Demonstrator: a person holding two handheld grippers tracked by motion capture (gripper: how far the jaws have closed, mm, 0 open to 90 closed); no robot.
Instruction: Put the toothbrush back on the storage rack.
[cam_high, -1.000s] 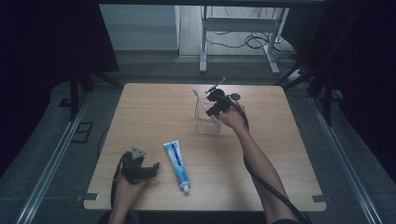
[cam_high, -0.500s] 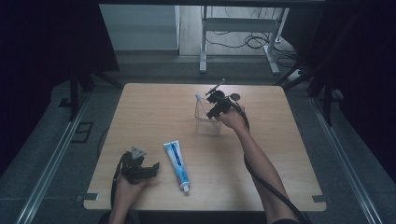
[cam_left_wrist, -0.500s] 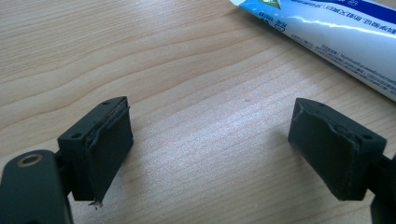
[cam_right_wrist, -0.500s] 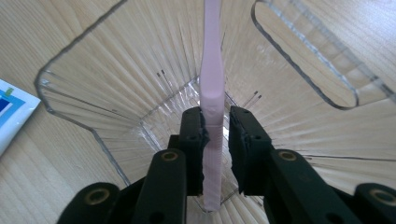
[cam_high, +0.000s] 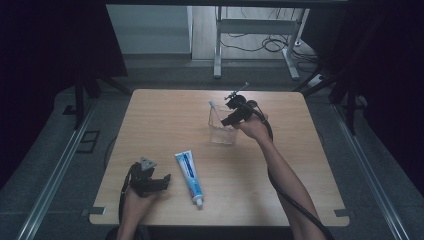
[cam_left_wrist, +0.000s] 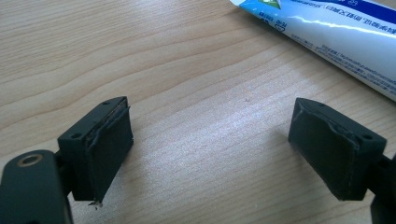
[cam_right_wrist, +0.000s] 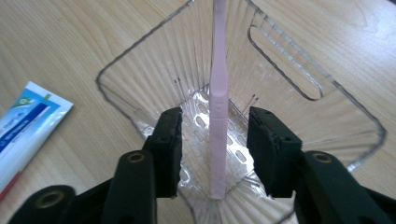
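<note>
A clear ribbed cup (cam_high: 221, 131) stands at the table's far middle. A pale pink toothbrush (cam_right_wrist: 218, 107) stands in it, handle down on the slotted bottom, head (cam_high: 213, 106) leaning over the far-left rim. My right gripper (cam_right_wrist: 214, 149) hangs just over the cup (cam_right_wrist: 140, 70). Its jaws have just been opening: they flank the handle, pads apart from it. At the near left, my left gripper (cam_left_wrist: 210, 149) rests open on the wood with nothing between its jaws. A white and blue toothpaste tube (cam_high: 189, 177) lies just to its right, cap toward the front edge.
The wooden table (cam_high: 300, 170) is bare on its right half and far left. The toothpaste tube (cam_left_wrist: 336, 42) lies just beyond my left gripper (cam_high: 159, 181). Dark floor, metal rails and a desk frame surround the table.
My right gripper has lifted slightly above the cup and its jaws stand apart from the toothbrush, which stays in the cup. The left hand has not moved.
</note>
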